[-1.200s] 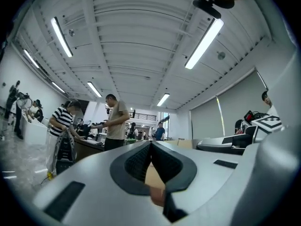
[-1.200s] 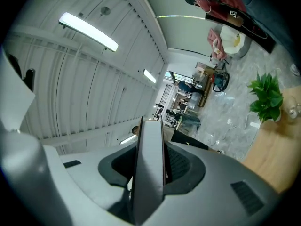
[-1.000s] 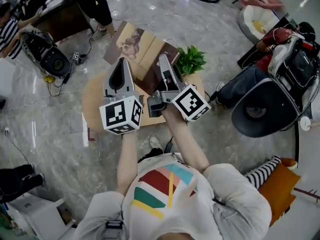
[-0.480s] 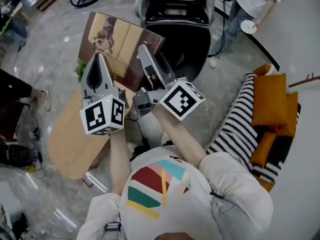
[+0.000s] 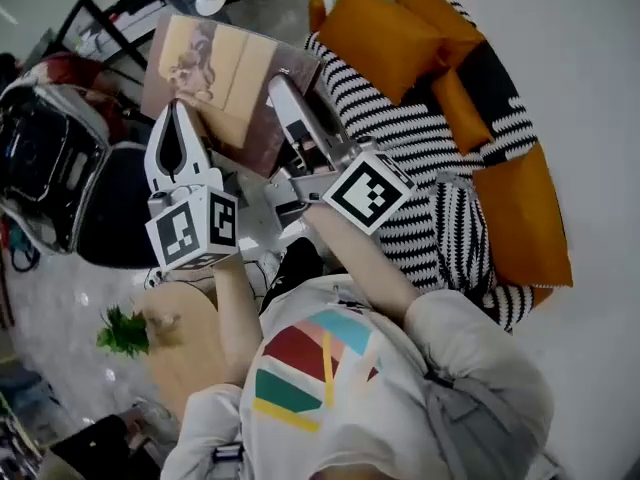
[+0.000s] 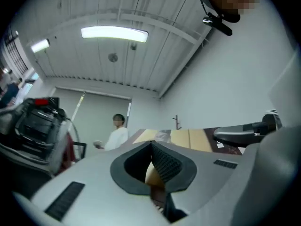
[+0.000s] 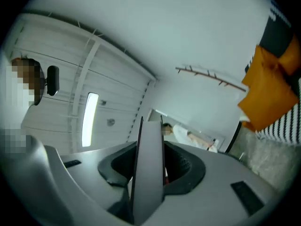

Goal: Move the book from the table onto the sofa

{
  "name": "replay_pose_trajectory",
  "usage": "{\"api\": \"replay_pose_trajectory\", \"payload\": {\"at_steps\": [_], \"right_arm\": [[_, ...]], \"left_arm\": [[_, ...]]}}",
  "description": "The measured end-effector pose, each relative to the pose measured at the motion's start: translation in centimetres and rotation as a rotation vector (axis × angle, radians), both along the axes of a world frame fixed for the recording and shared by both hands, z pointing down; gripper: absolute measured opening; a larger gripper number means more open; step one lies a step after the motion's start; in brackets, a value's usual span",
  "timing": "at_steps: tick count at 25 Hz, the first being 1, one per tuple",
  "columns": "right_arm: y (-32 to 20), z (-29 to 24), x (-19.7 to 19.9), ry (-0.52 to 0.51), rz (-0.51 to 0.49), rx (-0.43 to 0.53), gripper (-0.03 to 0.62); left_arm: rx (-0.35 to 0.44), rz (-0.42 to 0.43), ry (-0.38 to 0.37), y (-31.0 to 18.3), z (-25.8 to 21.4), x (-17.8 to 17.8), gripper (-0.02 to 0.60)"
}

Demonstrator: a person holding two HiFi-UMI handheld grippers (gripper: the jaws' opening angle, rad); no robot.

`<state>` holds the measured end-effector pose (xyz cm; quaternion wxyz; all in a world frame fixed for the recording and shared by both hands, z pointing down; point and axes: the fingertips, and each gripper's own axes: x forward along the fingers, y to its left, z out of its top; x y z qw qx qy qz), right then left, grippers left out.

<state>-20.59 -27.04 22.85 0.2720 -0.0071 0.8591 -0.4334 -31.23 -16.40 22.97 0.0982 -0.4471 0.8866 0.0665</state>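
1. Bulky black padded seat (image 5: 45,168): is standing at the far left of the head view, on the pale marble floor.
2. Small green leafy plant (image 5: 122,330): is sitting on the round light-wooden table (image 5: 185,320), low on the left and well apart from the book.
3. Left gripper (image 5: 175,118), grey, with a square-marker cube: is pointing away from the wearer, its jaws pressed onto the book's near left edge. Its own view is showing the tan cover running between the ribbed pads.
4. Large thin book with a tan-and-brown illustrated cover (image 5: 215,68): is hanging in the air, carried by both grippers with its cover facing up. It is off the table and not resting on the sofa, between the black seat and the sofa's left edge.
5. Right gripper (image 5: 290,93), grey, with a marker cube: is pinching the book's near right edge. Its own view is showing the book edge-on between the pads.
6. Black-and-white striped sofa (image 5: 410,158): is filling the right side, with orange cushions (image 5: 385,33) lying on it.
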Motion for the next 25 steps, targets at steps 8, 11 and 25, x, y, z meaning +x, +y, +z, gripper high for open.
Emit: {"api": "replay_pose_trajectory", "payload": {"at_steps": [8, 11, 25], "right_arm": [[-17.4, 3.5, 22.6, 0.044, 0.646, -0.064, 0.16], [-21.4, 5.0, 27.7, 0.057, 0.756, -0.088, 0.16], [-40.9, 11.1, 31.5, 0.188, 0.916, -0.176, 0.16]], "left_arm": [[-0.093, 0.603, 0.048, -24.5, 4.4, 17.4, 0.006], [-0.122, 0.737, 0.038, -30.0, 6.0, 23.0, 0.006], [-0.147, 0.907, -0.005, -53.5, 9.7, 26.4, 0.006]]}}
